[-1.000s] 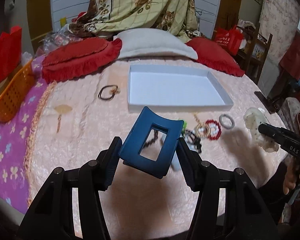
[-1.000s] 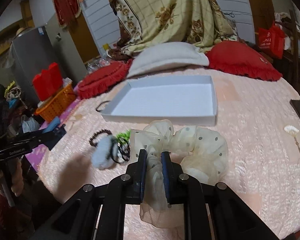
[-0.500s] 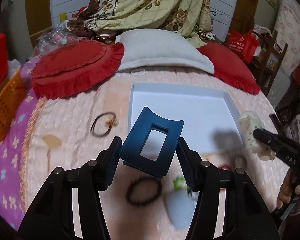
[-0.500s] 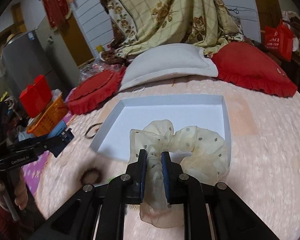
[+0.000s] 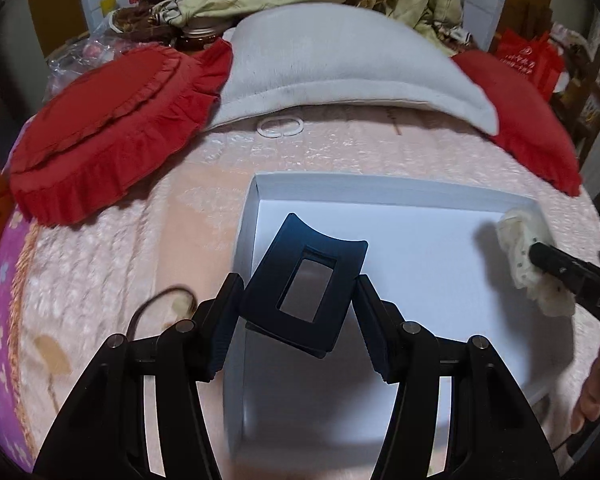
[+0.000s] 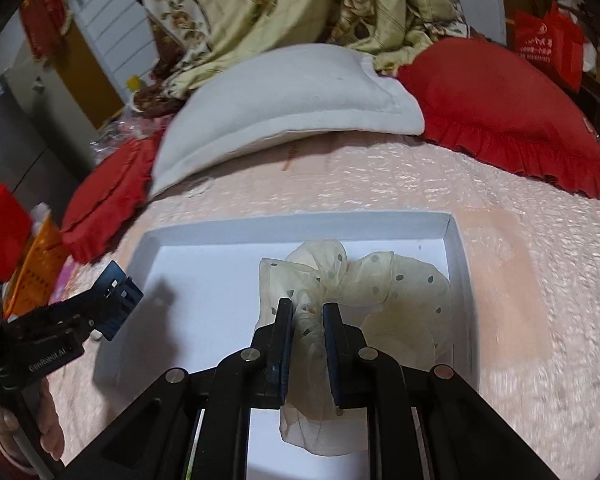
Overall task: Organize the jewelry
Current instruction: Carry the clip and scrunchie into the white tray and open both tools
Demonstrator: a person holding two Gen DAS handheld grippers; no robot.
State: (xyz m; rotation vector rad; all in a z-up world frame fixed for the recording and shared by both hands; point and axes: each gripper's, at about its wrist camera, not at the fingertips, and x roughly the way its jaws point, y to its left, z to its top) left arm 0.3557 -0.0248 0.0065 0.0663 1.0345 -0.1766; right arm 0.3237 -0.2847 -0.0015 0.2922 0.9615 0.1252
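We grip the clip (image 5: 304, 300) in the left tool (image 5: 298, 316), the scrunchie (image 6: 364, 292) in the right tool (image 6: 306, 344), above the tray (image 5: 380, 186); releasing high risks bouncing out.

The white tray (image 5: 400, 190) is lying open-topped on the pink bedspread (image 5: 100, 264), and its white floor is showing bare between the two tools. The left gripper (image 5: 298, 312) with its blue hair claw (image 5: 304, 292) is filling the tray's left side; the right gripper (image 6: 307, 344) with its dotted cream scrunchie (image 6: 380, 284) is crowding the right wall. Behind the tray, a strip of bedspread is lying free before the white pillow (image 5: 340, 64) and the red cushions (image 5: 104, 132) that are closing off the far side. A dark hair tie (image 5: 160, 300) is lying just left of the tray.
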